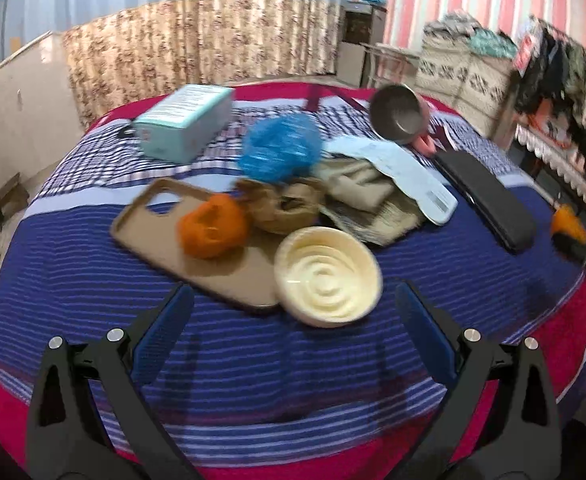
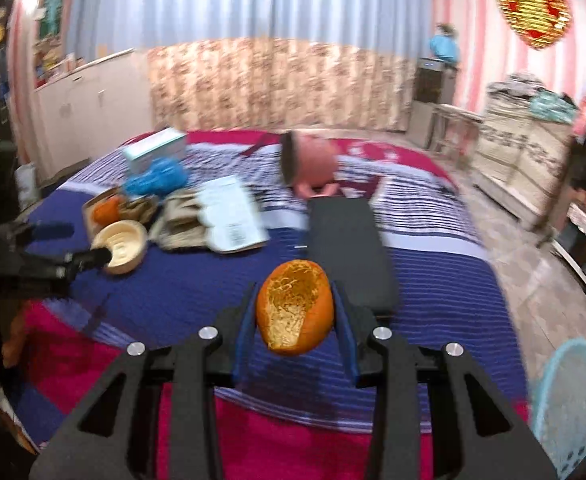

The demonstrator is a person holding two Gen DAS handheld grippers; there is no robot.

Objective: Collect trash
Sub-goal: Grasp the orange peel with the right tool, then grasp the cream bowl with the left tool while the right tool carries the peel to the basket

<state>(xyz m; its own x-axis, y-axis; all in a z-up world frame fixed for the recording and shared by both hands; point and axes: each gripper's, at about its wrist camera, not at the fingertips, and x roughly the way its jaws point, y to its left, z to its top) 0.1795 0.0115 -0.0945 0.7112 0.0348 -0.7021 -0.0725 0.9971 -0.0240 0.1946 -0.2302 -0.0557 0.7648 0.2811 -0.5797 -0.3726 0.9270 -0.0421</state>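
Note:
My right gripper [image 2: 295, 312] is shut on a piece of orange peel [image 2: 295, 308] and holds it above the striped bed cover [image 2: 197, 296]. It also shows at the right edge of the left wrist view [image 1: 569, 224]. My left gripper [image 1: 293, 300] is open and empty, just in front of a cream bowl [image 1: 327, 276]. Behind the bowl lie a second orange peel [image 1: 213, 226] on a brown tray [image 1: 161, 240], a brown crumpled wrapper [image 1: 283, 206], a blue crumpled bag [image 1: 279, 148] and crumpled paper [image 1: 369, 204].
A light blue basket [image 2: 569, 404] stands on the floor at the lower right. On the bed are a teal box [image 1: 185, 120], a pink pot [image 1: 401, 114], a black case [image 1: 485, 198] and a white card [image 1: 405, 172]. Furniture lines the walls.

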